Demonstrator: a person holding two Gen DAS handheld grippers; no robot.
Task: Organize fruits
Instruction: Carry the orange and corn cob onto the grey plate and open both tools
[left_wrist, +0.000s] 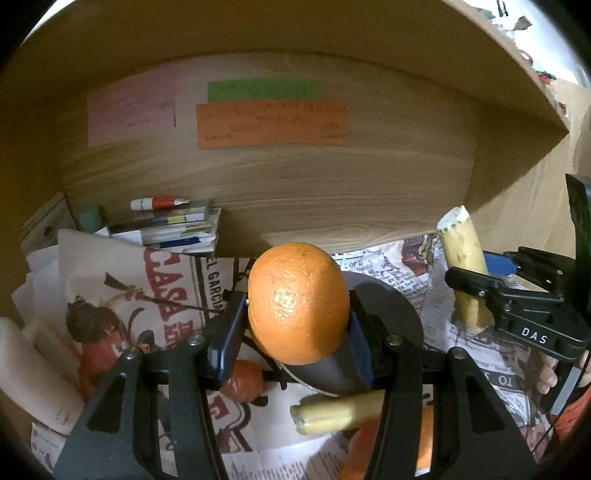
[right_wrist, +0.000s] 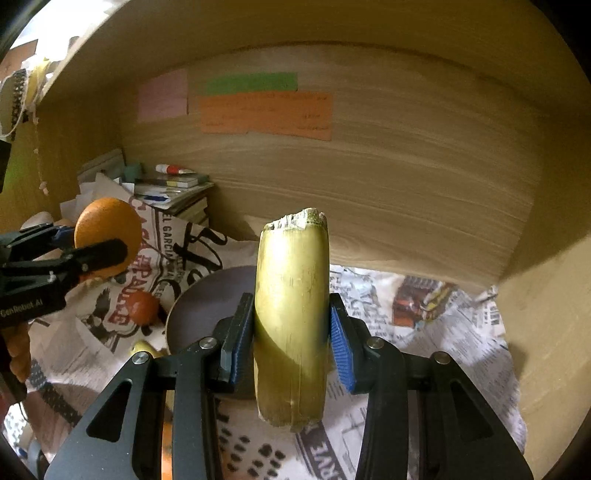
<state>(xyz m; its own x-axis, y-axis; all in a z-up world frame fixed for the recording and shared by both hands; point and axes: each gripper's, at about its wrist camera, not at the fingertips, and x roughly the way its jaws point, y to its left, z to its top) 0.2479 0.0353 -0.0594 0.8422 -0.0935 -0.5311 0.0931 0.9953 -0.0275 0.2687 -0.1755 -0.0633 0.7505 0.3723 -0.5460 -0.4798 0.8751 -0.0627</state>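
My left gripper is shut on a large orange and holds it above a dark round plate. My right gripper is shut on a yellow banana piece, upright, above the same plate. In the left wrist view the right gripper and its banana piece are at the right. In the right wrist view the left gripper with the orange is at the left. A small orange and another banana piece lie on the newspaper below.
Newspaper covers the shelf floor. A stack of books with a red and white tube stands at the back left. Coloured notes are stuck on the wooden back wall. White rolls lie at far left.
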